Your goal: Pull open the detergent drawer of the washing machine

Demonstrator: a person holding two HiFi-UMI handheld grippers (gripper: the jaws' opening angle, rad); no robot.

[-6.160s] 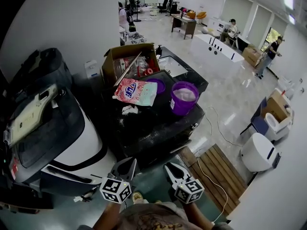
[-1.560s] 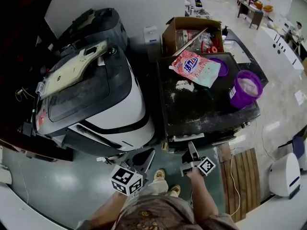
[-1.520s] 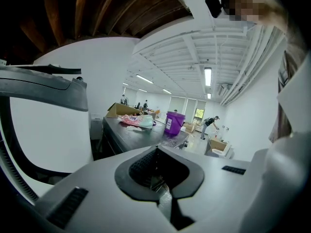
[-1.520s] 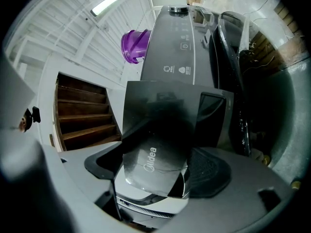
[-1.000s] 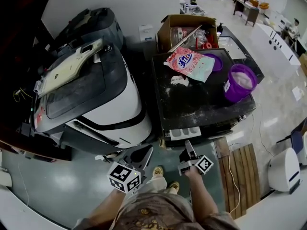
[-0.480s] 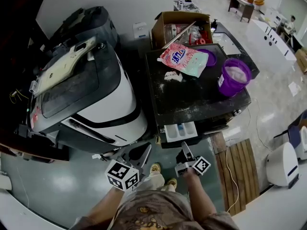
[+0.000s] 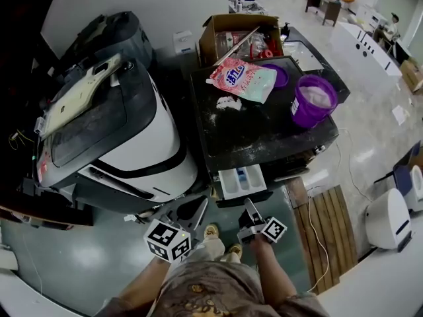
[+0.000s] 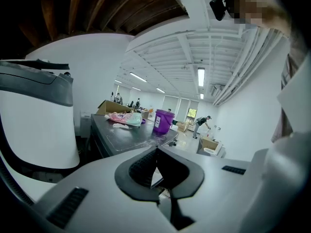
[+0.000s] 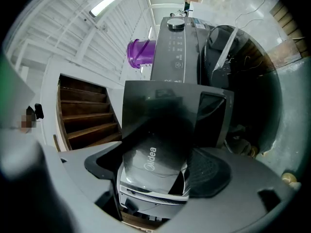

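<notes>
The dark washing machine (image 7: 264, 134) stands in the middle of the head view. Its detergent drawer (image 7: 241, 179) sticks out of the front, showing its pale compartments. My right gripper (image 7: 248, 207) meets the drawer's front edge. In the right gripper view the glossy dark drawer front (image 9: 165, 130), printed "Midea", fills the space between the jaws of my right gripper (image 9: 155, 165), which is shut on it. The machine's control panel (image 9: 177, 47) runs off behind it. My left gripper (image 7: 190, 211) hangs left of the drawer, touching nothing. My left gripper (image 8: 156, 152) has its fingertips together and holds nothing.
On the machine's top lie a pink detergent bag (image 7: 242, 81), spilled white powder (image 7: 228, 103) and a purple bucket (image 7: 310, 101). A cardboard box (image 7: 231, 35) stands behind. A white and black appliance (image 7: 112, 137) is on the left, a wooden pallet (image 7: 324, 236) on the right.
The drawer has slid out of the machine's front as my right gripper drew back toward me. The left gripper has stayed beside it.
</notes>
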